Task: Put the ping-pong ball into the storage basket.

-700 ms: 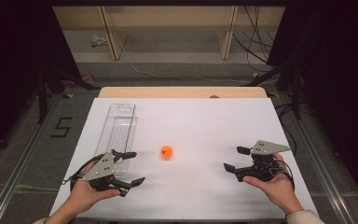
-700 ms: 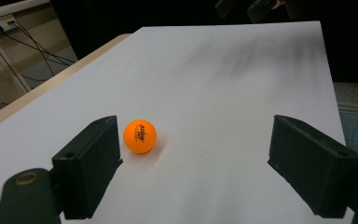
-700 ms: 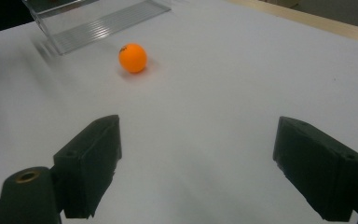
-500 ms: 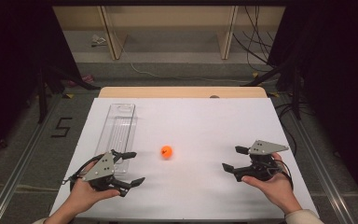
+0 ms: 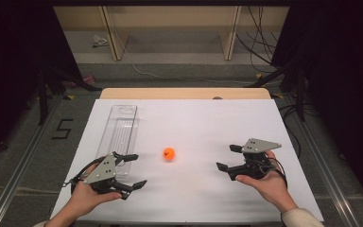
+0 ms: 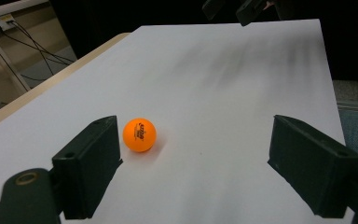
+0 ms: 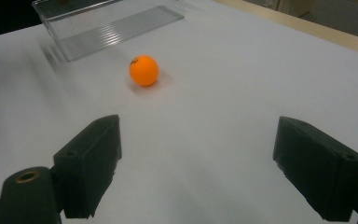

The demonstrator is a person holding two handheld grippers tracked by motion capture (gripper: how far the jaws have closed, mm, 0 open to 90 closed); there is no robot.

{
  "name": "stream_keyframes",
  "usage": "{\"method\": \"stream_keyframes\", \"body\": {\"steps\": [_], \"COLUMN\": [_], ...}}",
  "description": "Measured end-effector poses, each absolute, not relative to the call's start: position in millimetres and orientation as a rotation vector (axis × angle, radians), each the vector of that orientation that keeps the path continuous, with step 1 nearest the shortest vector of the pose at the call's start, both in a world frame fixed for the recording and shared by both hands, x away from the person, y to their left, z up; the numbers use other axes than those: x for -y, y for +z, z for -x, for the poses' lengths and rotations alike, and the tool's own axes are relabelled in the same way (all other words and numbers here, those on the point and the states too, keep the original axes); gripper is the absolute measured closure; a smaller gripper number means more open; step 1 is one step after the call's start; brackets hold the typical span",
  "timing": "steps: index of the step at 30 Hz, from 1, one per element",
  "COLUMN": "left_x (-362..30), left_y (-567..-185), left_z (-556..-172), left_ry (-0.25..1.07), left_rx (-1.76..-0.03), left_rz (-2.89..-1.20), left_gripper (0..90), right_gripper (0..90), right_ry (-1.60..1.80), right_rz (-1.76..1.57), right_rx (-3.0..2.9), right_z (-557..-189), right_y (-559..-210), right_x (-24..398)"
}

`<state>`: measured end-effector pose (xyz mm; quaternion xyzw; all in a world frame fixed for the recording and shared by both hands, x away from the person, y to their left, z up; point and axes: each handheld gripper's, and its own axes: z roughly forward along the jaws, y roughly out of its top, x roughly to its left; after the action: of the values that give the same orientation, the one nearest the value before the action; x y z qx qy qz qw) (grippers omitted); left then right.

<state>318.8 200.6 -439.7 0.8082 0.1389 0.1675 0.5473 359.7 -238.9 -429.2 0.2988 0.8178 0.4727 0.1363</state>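
From above, we see a white desk with a small orange ball resting near its middle. To the ball's left lies a long clear plastic tray, running away from us toward the far edge. Our left hand holds the left claw low over the desk at the near left, beside the tray's near end, its two black jaws spread wide apart and gripping nothing. Our right hand holds the right claw at the near right, also spread wide and empty, pointing toward the ball. In the left gripper view the ball sits just beside one jaw, with dark print on its side; we cannot tell whether they touch. In the right gripper view the ball lies well ahead of the jaws, with the tray behind it.
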Motion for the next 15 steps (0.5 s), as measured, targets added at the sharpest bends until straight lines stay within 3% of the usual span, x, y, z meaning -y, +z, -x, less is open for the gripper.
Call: {"method": "stream_keyframes", "body": {"steps": [15], "left_x": [-200.6], "left_y": [-439.2], "left_z": [-318.5], "left_ry": [0.397], "left_rx": [-0.326], "left_rz": [-1.913], "left_gripper": [16.2], "right_gripper": [16.2], "right_ry": [1.365], "right_rz": [-0.836], "right_rx": [-2.389], "right_z": [-372.7], "right_y": [-430.5], "right_x": [219.9]}}
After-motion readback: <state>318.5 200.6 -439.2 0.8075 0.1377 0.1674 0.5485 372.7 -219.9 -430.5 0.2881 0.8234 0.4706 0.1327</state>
